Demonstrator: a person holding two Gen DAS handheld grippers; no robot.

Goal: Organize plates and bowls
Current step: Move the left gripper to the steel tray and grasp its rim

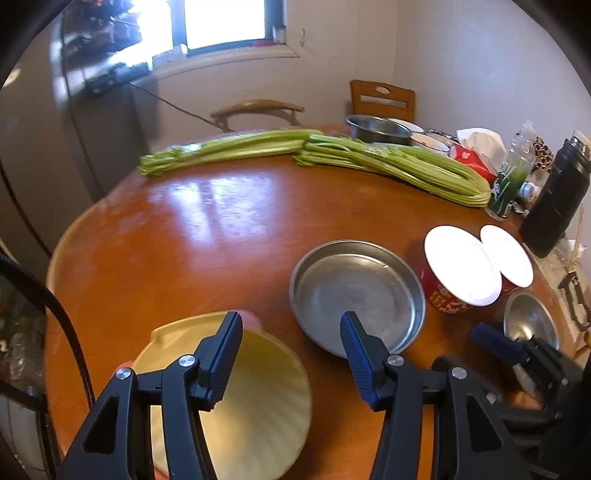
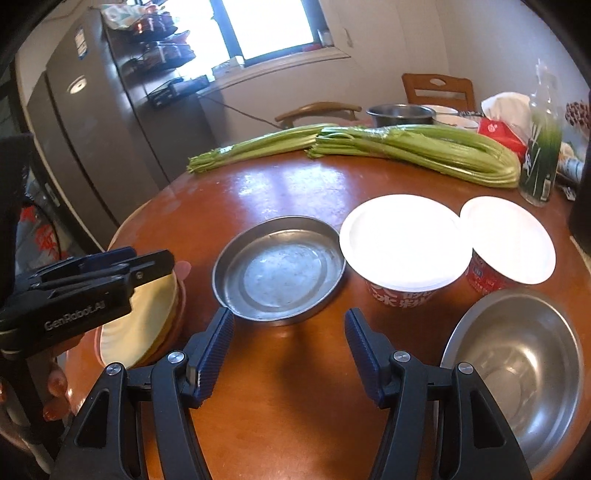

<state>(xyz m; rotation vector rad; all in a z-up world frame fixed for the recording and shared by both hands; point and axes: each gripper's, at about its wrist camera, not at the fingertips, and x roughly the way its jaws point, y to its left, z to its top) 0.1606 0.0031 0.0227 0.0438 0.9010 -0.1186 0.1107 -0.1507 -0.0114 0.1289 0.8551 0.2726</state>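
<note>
Overhead, both tools [image 1: 291,321] [image 2: 290,325] agape, empty, above glossy round wooden table [image 1: 207,236].

Daylight from blown-out window [image 1: 221,22]; glare streaks on counter [image 1: 207,210]; white lids [image 2: 400,238] overexposed; fisheye corners dark; slight blur.
</note>
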